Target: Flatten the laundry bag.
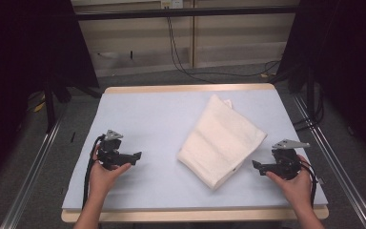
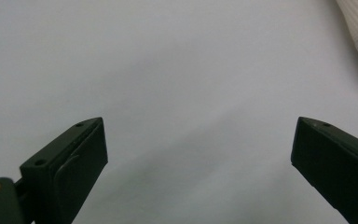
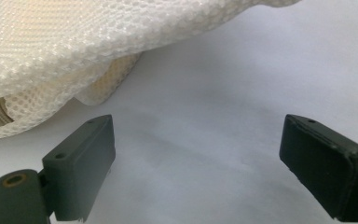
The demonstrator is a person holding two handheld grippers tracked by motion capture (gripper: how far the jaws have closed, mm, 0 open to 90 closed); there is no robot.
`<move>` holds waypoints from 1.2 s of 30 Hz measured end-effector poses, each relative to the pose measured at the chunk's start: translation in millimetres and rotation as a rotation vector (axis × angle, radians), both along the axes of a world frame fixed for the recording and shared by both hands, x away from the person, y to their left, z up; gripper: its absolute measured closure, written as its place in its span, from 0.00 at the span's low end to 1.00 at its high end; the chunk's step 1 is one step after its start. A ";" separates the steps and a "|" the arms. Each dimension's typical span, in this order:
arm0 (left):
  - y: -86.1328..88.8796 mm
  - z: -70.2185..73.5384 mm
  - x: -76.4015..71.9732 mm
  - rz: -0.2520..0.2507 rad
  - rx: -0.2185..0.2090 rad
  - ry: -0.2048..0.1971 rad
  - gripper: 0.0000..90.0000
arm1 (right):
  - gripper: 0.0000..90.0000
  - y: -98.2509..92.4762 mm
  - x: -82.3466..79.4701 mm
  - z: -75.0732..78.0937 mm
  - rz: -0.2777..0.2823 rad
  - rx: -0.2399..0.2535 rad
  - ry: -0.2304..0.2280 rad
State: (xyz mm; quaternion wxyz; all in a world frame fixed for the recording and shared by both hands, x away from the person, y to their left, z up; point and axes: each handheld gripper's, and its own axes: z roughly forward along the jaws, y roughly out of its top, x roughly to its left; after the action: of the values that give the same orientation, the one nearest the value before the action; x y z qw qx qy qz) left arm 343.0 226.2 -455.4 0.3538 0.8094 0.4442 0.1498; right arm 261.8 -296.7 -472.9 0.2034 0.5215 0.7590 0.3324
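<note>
Both grippers, left (image 1: pixel 136 155) and right (image 1: pixel 256 165), jaws wide apart, empty, flank folded white towel (image 1: pixel 221 140) on pale grey table (image 1: pixel 143 114); dark curtains behind.

Folded cream mesh towel (image 1: pixel 221 141) lies diagonally on the table.

Each black gripper (image 1: pixel 138 155) (image 1: pixel 255 165) carries a grey three-cornered plate, a trailing black cable and screw-studded jaws.
</note>
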 end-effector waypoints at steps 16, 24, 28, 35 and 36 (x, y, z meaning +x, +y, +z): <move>-33.9 5.2 -5.3 -0.096 0.012 0.013 0.05 | 0.23 21.2 7.7 0.9 0.088 0.000 0.022; -32.6 2.8 -15.8 -0.107 0.018 0.016 0.06 | 0.41 29.1 12.8 3.9 0.154 0.014 0.011; -33.7 3.9 -17.0 -0.111 0.012 0.012 0.07 | 0.52 31.8 12.9 6.6 0.195 0.030 0.011; -42.8 2.3 -17.0 -0.134 0.016 0.018 0.07 | 0.74 36.3 11.6 15.1 0.244 0.076 -0.020; -43.2 3.1 -17.0 -0.143 0.027 0.020 0.07 | 0.77 37.3 12.1 16.3 0.252 0.072 -0.028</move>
State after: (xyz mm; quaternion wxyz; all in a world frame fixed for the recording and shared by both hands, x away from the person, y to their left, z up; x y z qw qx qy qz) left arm 325.9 183.0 -452.3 0.3482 0.8451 0.3869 0.1219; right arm 273.9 -259.4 -456.6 0.1518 0.4241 0.8033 0.3895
